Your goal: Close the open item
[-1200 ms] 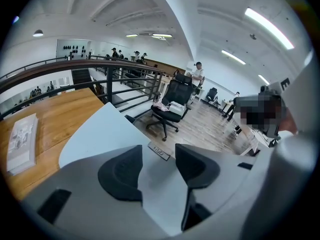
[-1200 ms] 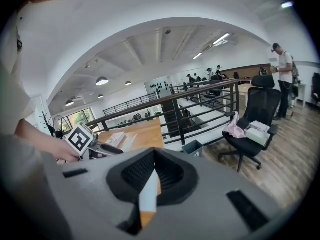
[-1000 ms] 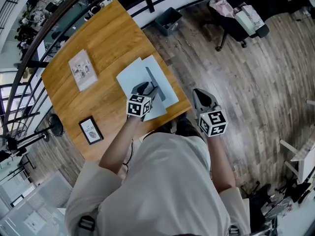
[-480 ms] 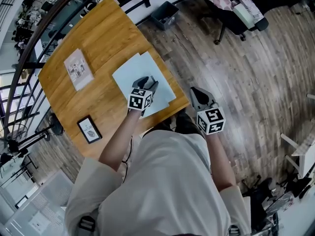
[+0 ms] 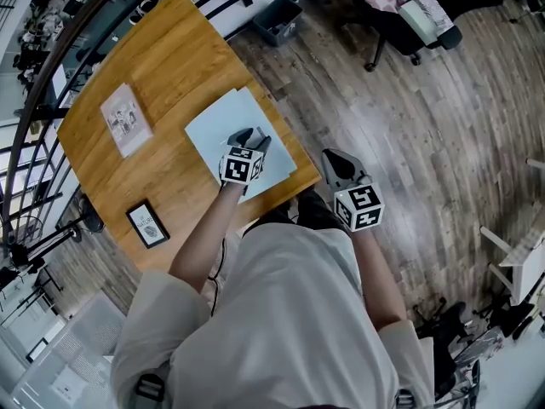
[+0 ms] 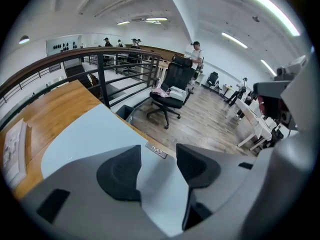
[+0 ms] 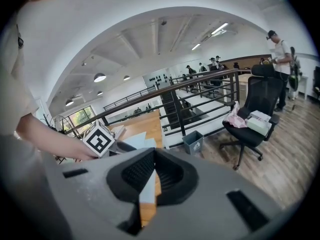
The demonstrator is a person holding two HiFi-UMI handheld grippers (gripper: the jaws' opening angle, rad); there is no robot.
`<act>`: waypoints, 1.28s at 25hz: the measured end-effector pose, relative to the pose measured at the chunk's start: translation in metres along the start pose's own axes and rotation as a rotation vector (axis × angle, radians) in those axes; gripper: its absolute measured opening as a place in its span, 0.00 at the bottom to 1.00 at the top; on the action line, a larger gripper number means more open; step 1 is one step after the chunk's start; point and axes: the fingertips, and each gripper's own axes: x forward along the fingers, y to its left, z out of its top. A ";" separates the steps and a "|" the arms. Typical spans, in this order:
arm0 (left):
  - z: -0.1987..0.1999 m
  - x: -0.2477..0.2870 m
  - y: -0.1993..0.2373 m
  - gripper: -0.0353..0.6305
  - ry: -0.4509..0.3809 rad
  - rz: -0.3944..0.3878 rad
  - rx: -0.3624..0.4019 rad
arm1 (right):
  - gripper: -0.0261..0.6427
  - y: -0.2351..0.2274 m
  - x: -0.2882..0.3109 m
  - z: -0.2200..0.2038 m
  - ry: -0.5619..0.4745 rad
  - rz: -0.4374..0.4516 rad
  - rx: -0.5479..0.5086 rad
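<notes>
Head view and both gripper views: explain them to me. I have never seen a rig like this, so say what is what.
There is no robot here. A person holds a hand tool ending in a two-jaw claw in each hand. The head view looks steeply down from a camera on the person's head. Each gripper view looks along one claw's own jaws. On the wooden table lie a pale blue cover, folder-like and flat, a booklet and a small black-framed card. The left claw hangs over the pale blue cover with its jaws apart. They have just opened a little wider, and nothing is gripped. The right claw is beside the table's near corner, jaws together, empty.
</notes>
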 end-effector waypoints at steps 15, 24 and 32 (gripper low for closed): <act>-0.016 0.037 0.000 0.38 0.079 0.032 0.069 | 0.04 -0.012 0.011 -0.012 0.052 0.032 0.002; -0.020 0.053 0.001 0.38 0.098 0.036 0.064 | 0.04 -0.016 0.015 -0.021 0.075 0.059 -0.003; -0.022 0.059 0.002 0.38 0.109 0.056 0.066 | 0.04 -0.025 0.016 -0.029 0.090 0.074 0.000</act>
